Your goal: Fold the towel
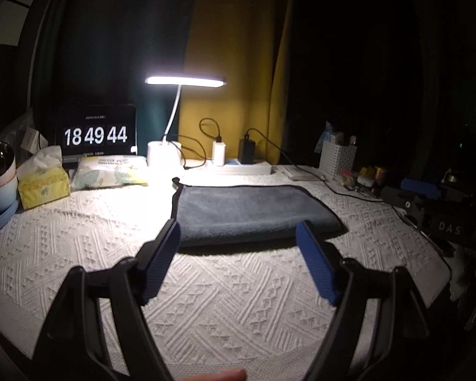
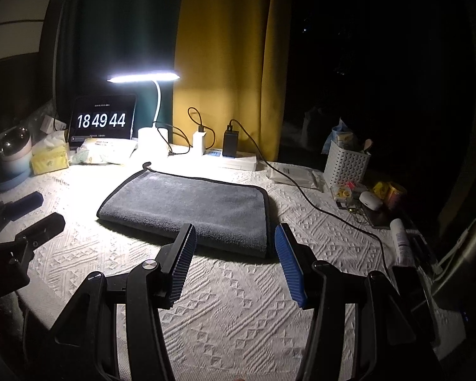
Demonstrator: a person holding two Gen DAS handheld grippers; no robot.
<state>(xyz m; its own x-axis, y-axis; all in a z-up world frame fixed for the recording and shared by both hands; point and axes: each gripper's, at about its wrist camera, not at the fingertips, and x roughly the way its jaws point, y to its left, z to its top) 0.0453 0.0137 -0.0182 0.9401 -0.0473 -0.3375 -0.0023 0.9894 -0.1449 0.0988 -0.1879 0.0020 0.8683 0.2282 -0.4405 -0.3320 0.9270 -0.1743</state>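
1. The table point(image 1: 79, 247), the largest thing here, is covered by a cream-white woven cloth with raised diamond and zigzag ribs; it runs under and ahead of both sets of jaws and looks matte and grippy.
2. The dark grey plush towel with black stitched edging point(image 1: 254, 212) lies flat on that cloth just ahead of the jaws, apart from them. It shows a rounded doubled edge on its near side and bound edges on the other sides, so I judge at least one fold is already made. Whether a further fold is wanted cannot be told; if so, everything from the grasp onward remains.
3. The towel's pile looks thick, soft and limp, and a small black hanging loop curls off its far left corner.
4. The left gripper point(image 1: 238, 244) has black plastic arms and ribbed blue pads; its jaws are spread wide and hold nothing, pointing at the towel's near edge.
5. The right gripper point(image 2: 234, 247) is built the same; its jaws also gape wide and empty, framing the towel's near right corner.
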